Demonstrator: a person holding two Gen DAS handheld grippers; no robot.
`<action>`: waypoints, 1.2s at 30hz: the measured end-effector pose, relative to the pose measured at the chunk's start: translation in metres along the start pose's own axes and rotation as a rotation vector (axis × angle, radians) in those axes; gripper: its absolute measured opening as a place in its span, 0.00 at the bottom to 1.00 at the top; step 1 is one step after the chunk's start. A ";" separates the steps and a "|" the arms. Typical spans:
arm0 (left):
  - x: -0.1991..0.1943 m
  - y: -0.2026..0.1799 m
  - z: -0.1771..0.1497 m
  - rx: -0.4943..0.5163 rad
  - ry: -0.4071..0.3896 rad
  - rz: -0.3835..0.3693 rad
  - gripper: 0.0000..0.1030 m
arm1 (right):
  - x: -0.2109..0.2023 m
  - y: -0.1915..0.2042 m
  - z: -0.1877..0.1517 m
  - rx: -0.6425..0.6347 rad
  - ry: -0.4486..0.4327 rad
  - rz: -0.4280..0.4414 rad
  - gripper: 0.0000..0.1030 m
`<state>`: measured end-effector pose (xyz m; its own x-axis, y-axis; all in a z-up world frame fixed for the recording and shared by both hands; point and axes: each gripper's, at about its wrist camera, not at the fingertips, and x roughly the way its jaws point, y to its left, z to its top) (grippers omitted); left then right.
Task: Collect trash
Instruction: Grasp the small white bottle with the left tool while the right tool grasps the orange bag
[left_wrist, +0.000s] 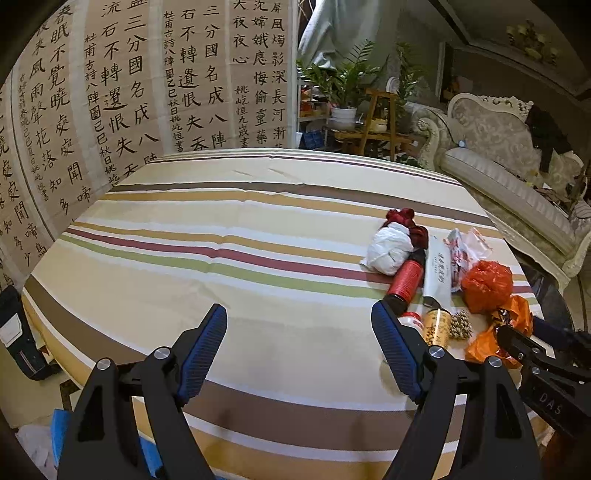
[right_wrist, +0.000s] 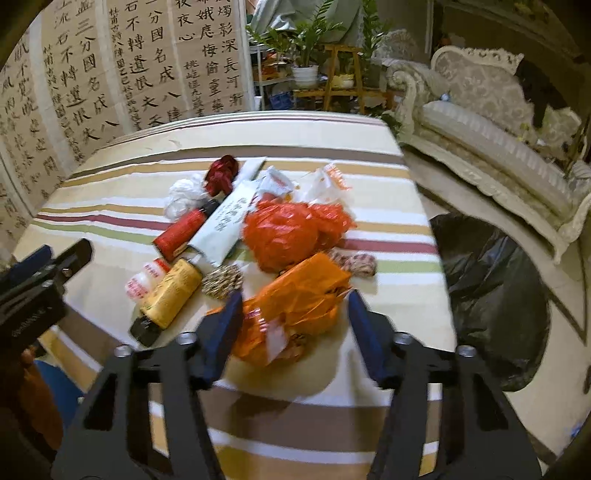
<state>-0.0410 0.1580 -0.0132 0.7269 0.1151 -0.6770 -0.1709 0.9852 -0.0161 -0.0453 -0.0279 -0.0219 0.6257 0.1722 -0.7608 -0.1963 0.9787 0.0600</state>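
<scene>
A pile of trash lies on the striped tablecloth (right_wrist: 332, 373). In it are an orange plastic bag (right_wrist: 303, 284), a red-orange bag (right_wrist: 291, 232), a red bottle (right_wrist: 184, 230), a long white box (right_wrist: 229, 221), a yellow bottle (right_wrist: 173, 291), a small white bottle (right_wrist: 142, 282) and crumpled white paper (right_wrist: 183, 197). My right gripper (right_wrist: 295, 297) straddles the orange bag, with a pad touching each side. My left gripper (left_wrist: 299, 310) is open over bare cloth, left of the pile, with nothing between its fingers. The red bottle (left_wrist: 406, 277) lies just past its right finger.
A black trash bag (right_wrist: 491, 295) stands open on the floor off the table's right edge. A pale sofa (right_wrist: 498, 155) runs behind it. A calligraphy screen (left_wrist: 129, 92) walls the left side, with potted plants (left_wrist: 343, 85) at the back.
</scene>
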 end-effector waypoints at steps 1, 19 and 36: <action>-0.001 -0.002 -0.001 0.005 0.001 -0.004 0.76 | -0.001 0.000 -0.001 0.001 0.000 0.001 0.48; 0.014 -0.034 -0.011 0.099 0.060 -0.068 0.74 | -0.019 -0.030 -0.012 0.008 -0.061 -0.049 0.46; 0.032 -0.042 -0.018 0.113 0.145 -0.159 0.28 | -0.002 -0.047 -0.012 0.027 -0.028 -0.021 0.63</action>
<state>-0.0227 0.1178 -0.0470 0.6344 -0.0543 -0.7711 0.0197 0.9983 -0.0540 -0.0459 -0.0754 -0.0309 0.6501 0.1543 -0.7440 -0.1630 0.9847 0.0618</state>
